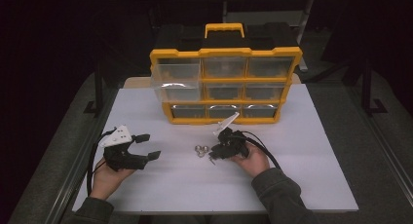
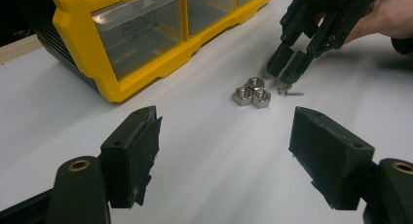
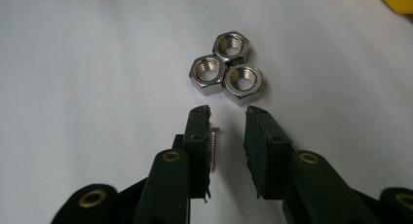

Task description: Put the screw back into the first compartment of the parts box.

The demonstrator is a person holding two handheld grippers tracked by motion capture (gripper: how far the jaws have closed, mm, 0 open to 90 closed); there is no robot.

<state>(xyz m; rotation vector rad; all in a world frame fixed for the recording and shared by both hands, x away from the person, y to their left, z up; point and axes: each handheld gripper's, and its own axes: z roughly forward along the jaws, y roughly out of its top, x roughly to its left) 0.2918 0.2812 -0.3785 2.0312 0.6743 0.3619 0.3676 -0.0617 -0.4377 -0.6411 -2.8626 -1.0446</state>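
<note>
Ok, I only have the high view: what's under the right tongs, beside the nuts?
Observer: A small screw, lying on the table between the right tongs, close against one side.
Operator: Are they shut on it?
Observer: No, there is a clear gap between the screw and the other side.
Operator: And how many nuts are there?
Observer: Three nuts, lying flat and touching each other, just beyond the tips.
</note>
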